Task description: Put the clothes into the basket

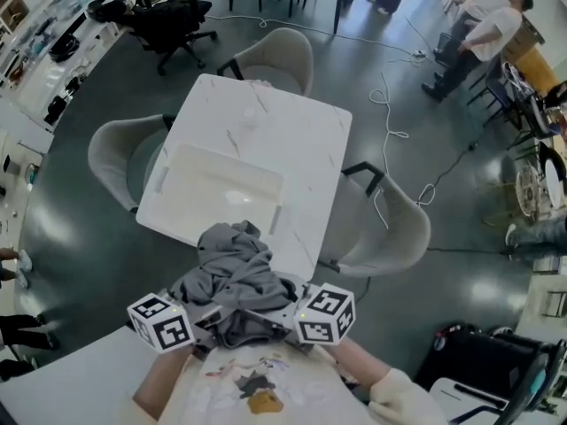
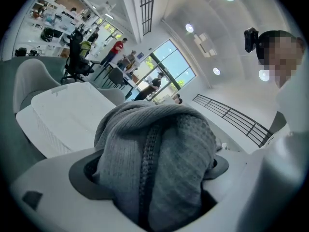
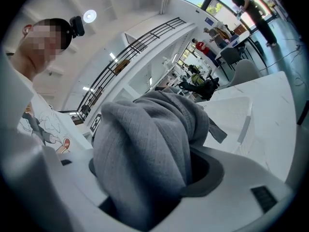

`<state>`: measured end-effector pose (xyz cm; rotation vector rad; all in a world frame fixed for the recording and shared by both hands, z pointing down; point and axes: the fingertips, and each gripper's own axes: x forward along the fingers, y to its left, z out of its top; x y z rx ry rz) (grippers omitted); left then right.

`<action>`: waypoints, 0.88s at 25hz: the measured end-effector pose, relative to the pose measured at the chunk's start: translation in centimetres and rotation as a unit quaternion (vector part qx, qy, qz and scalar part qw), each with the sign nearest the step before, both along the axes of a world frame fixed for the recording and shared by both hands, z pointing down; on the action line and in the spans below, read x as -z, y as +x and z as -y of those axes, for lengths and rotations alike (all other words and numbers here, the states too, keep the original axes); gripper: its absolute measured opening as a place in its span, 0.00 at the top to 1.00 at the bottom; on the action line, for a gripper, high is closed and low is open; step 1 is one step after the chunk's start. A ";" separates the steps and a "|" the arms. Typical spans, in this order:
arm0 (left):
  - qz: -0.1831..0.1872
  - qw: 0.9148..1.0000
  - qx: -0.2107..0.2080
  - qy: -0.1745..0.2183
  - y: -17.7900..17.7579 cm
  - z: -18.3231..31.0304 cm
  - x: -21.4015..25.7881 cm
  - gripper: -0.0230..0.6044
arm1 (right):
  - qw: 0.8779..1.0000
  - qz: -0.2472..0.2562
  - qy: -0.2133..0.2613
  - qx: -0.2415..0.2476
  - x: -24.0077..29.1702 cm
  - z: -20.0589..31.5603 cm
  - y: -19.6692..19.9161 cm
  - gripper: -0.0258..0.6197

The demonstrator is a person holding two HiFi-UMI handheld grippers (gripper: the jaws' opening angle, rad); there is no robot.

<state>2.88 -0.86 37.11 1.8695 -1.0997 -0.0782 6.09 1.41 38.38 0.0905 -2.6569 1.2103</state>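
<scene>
A bunched grey knitted garment (image 1: pixel 232 277) hangs between both grippers, close to my chest and over the near edge of the white table (image 1: pixel 297 131). My left gripper (image 1: pixel 205 315) is shut on its left side, and in the left gripper view the garment (image 2: pixel 154 149) fills the jaws of the left gripper (image 2: pixel 153 182). My right gripper (image 1: pixel 285 312) is shut on the right side; there too the cloth (image 3: pixel 145 149) packs the wide-set jaws of the right gripper (image 3: pixel 145 187). A white rectangular basket (image 1: pixel 168 162) stands on the table just beyond the garment, also seen as the basket (image 2: pixel 58 117) and the basket (image 3: pixel 244 115).
Three pale chairs surround the table: one at the far side (image 1: pixel 282 56), one at the left (image 1: pixel 111 158), one at the right (image 1: pixel 394 228). Cables (image 1: pixel 390 104) trail on the dark floor. People (image 1: pixel 487 25) stand at the far right. A black case (image 1: pixel 487 361) sits at the lower right.
</scene>
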 end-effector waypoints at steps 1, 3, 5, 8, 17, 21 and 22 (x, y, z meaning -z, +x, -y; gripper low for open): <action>-0.001 1.000 -0.005 0.002 -0.6 0.5 0.1 0.15 | 1.000 -0.001 0.003 -0.003 0.1 0.5 -0.6 0.48; -0.002 1.000 -0.009 0.005 -2.0 1.5 0.3 0.15 | 1.000 -0.006 0.006 -0.008 0.2 1.5 -1.9 0.48; -0.005 1.000 -0.009 0.006 -3.5 2.4 0.2 0.15 | 1.000 -0.009 0.006 -0.009 0.2 2.4 -3.4 0.48; -0.009 1.000 -0.010 0.011 -5.6 3.2 0.1 0.15 | 1.000 -0.008 0.010 -0.010 0.1 3.1 -5.6 0.48; -0.037 0.999 -0.025 0.008 -9.5 4.0 -0.8 0.15 | 0.999 -0.032 0.011 -0.032 -0.7 3.8 -9.4 0.48; -0.048 0.998 -0.028 0.009 -9.9 5.5 -1.0 0.15 | 0.998 -0.045 0.013 -0.050 -0.7 5.2 -9.7 0.48; -0.052 0.998 -0.026 0.010 -10.0 5.7 -0.9 0.15 | 0.997 -0.049 0.017 -0.050 -0.7 5.5 -9.9 0.48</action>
